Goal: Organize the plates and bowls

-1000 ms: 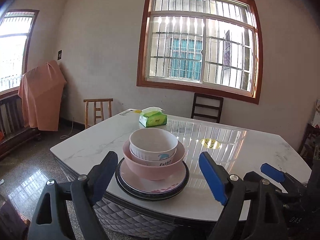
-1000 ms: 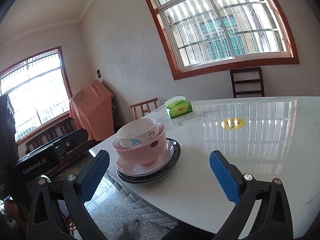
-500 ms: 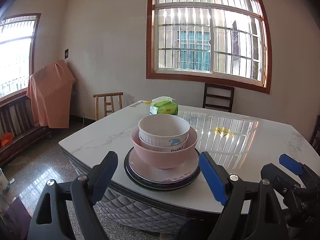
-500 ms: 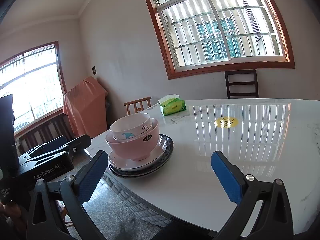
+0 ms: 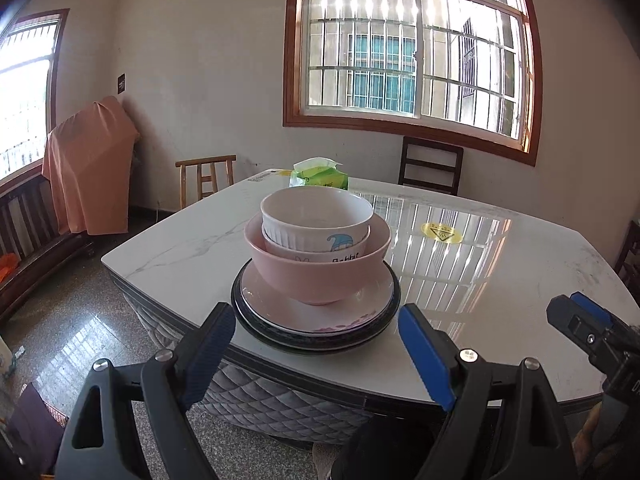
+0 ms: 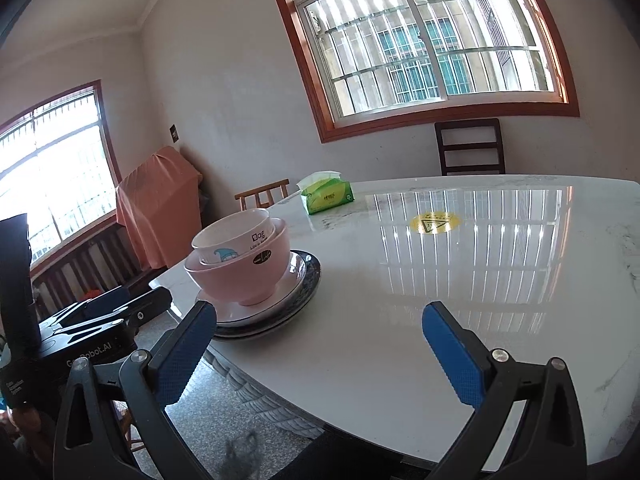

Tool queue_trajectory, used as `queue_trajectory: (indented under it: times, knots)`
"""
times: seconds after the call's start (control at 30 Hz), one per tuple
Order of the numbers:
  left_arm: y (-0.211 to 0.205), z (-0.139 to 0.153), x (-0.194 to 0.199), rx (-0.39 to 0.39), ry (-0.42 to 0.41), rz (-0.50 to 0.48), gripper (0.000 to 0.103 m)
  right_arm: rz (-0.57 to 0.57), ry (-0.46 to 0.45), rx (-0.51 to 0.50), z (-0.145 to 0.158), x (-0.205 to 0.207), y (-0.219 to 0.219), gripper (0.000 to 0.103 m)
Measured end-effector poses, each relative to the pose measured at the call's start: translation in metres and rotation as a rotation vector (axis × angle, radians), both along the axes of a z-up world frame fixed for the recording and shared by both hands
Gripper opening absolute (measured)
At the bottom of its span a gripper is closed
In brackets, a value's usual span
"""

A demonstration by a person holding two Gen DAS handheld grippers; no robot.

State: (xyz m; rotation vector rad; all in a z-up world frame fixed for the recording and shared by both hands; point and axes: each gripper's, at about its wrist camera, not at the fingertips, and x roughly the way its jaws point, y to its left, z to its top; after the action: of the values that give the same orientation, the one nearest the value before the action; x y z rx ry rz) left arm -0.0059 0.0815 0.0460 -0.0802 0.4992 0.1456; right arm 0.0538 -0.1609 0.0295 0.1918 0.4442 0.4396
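Both sets of jaws stand wide apart and hold nothing. Over the last second the left gripper (image 5: pixel 316 354) has closed in on the stack, which now fills more of its view; the right gripper (image 6: pixel 320 354) has stayed beside it over bare table (image 6: pixel 500 280). White bowl (image 5: pixel 316 222) nests in pink bowl (image 5: pixel 316 270) on stacked plates (image 5: pixel 316 320) near the table corner. This arrangement fits either a finished stack or one awaiting separation.
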Motion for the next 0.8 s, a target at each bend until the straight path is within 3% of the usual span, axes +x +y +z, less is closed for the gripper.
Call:
queue_trajectory:
  times: [0.37,0.73,0.8]
  knots:
    - [-0.004,-0.011,0.009,0.036,0.040,0.020,0.086,-0.236,0.039,-0.089,-0.009,0.040,-0.095,0.103]
    - [-0.015,-0.016,0.020,0.048,0.058,0.010,0.087,-0.405,0.356,-0.241,-0.057,0.125,-0.198,0.103]
    - [-0.016,-0.019,0.021,0.049,0.063,0.050,0.088,-0.424,0.410,-0.242,-0.062,0.139,-0.213,0.103]
